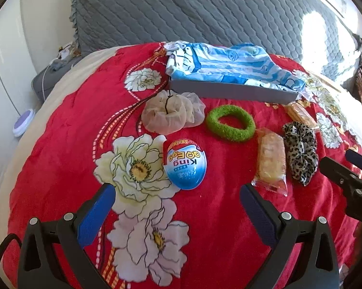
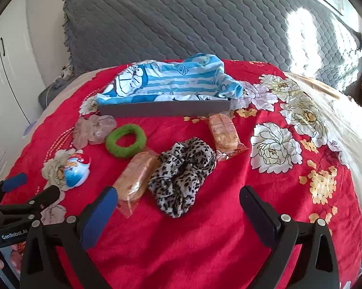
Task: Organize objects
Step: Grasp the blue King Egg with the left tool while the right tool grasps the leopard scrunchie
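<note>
I am holding my left gripper (image 1: 177, 198) and right gripper (image 2: 178, 198) wide apart, empty, over the red floral blanket (image 2: 205, 240). Lying on it: one blue-and-white egg-shaped candy (image 1: 185, 163), two clear-wrapped snack packs (image 2: 137, 177) (image 2: 223, 132), three scrunchies, namely leopard-print (image 2: 182, 174), green (image 2: 125, 140) and sheer beige (image 1: 172, 112), then one grey flat box (image 2: 164, 108) under a blue striped cloth (image 2: 171, 80). A grey quilted headboard (image 2: 181, 16) is standing behind.

three scrunchies (image 2: 181, 175), two snack packs (image 2: 223, 132), two eggs (image 1: 185, 163), one box (image 1: 231, 91)
</note>
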